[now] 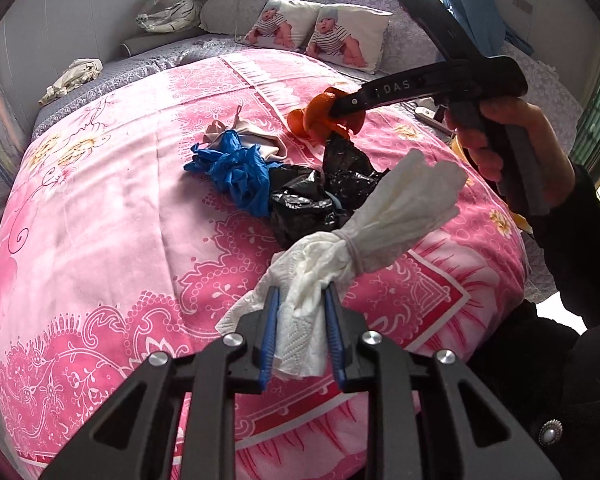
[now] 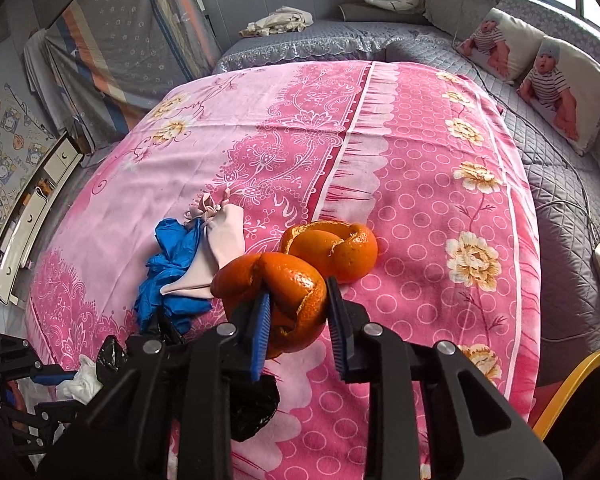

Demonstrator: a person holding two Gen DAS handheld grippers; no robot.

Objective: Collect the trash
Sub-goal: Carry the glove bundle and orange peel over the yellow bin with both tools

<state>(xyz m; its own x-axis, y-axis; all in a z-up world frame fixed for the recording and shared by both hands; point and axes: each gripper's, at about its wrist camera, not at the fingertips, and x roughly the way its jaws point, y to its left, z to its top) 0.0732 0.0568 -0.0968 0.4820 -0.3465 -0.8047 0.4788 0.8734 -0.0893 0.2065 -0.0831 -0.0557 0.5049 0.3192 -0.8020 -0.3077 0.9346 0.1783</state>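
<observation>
Right now both claws are busy over the pink floral bedspread. The left claw is clamped on a wad of white tissue, which is bound by a band to a white glove that sticks up and away from the fingers, lifted clear of the cover. The right claw has a curl of orange peel between its blue pads: the left pad presses into the peel, while the right pad stands just beside it, so whether the grip is fully tight I cannot tell for sure. In the left wrist view the same peel sits at the tip of the right claw, held by the person's right hand.

A second piece of orange peel lies on the bedspread just beyond the held one. Near the middle of the bed sit a crumpled blue glove, a pale pink cloth pouch touching it, and a crumpled black plastic bag beside them. Two pillows printed with a baby and a plush tiger lie at the head of the bed. A yellow-rimmed bin shows at the lower right edge of the right wrist view.
</observation>
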